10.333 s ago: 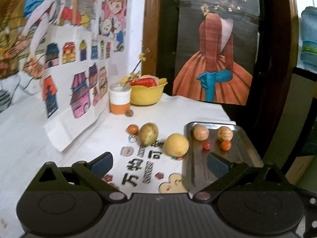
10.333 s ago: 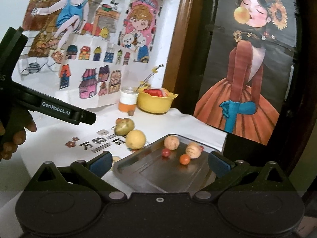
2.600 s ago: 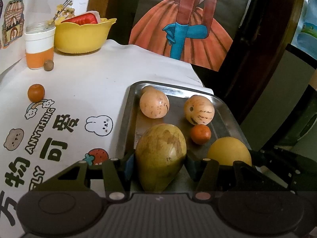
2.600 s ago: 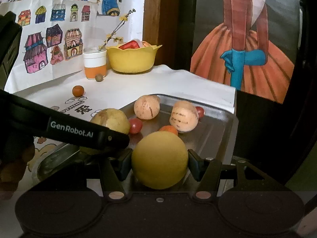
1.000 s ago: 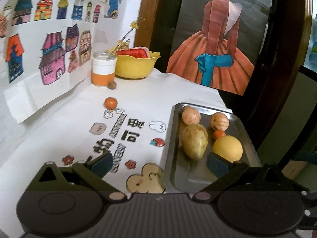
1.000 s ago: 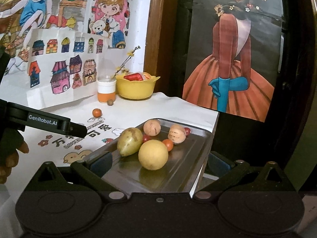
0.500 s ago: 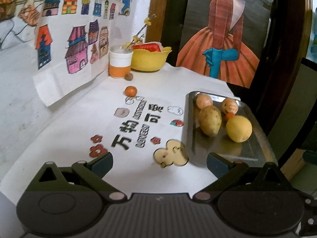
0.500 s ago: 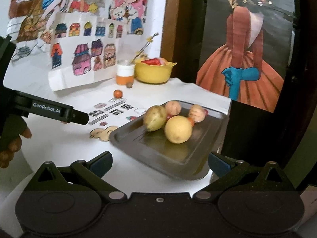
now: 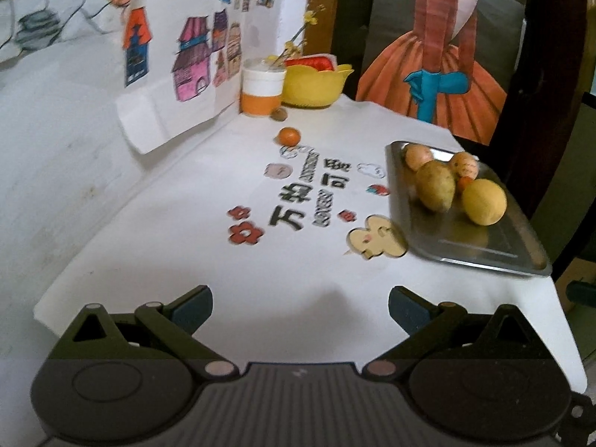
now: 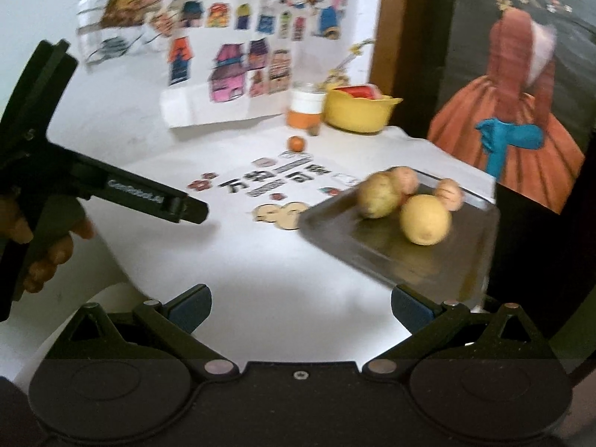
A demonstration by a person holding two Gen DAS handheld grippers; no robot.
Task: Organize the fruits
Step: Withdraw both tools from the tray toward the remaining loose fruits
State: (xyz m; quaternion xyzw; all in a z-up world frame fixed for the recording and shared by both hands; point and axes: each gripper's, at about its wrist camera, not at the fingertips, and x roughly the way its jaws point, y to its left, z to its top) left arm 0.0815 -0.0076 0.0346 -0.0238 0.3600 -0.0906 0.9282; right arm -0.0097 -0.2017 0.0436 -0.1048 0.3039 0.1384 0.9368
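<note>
Left gripper [image 9: 300, 307]: jaws spread wide with nothing between them, held back over the near edge of the surface [image 9: 208, 260], well apart from every fruit.
Right gripper [image 10: 301, 307]: also spread wide and empty, hanging near the near right corner, just short of the tray [image 10: 372, 249].
Person's hand [image 10: 44, 249]: wrapped around the left tool's handle at the left of the right wrist view.
Tray position: it lies along the right edge of the surface, and its near end seems to reach the corner. Whether it overhangs cannot be told. A push from either gripper while reaching in could slide it towards that edge.
Fruit on the tray: a greenish pear-shaped fruit [image 9: 435, 185], a round yellow fruit [image 9: 484, 203], two pale speckled fruits [image 9: 418, 155] at the far end and a small orange one [image 9: 463, 183] half hidden between them. They sit close, some touching, so setting another in could knock a round one rolling along the smooth metal.
Loose fruit: a small orange fruit [image 9: 289, 136] lies towards the far edge, apart from the tray. A small brown round thing [image 9: 279, 113] sits just beside the cup [image 9: 262, 91].
Risk at the pick: the orange fruit is small and round, so wide jaws closing off-centre would likely squirt it away, perhaps towards the cup.
Risk of clutter: the cup with its sprigs and the yellow bowl [image 9: 314, 83] stand at the far corner; a long reach could clip them.
Blur: both views are smeared, so fine contact cannot be judged.
</note>
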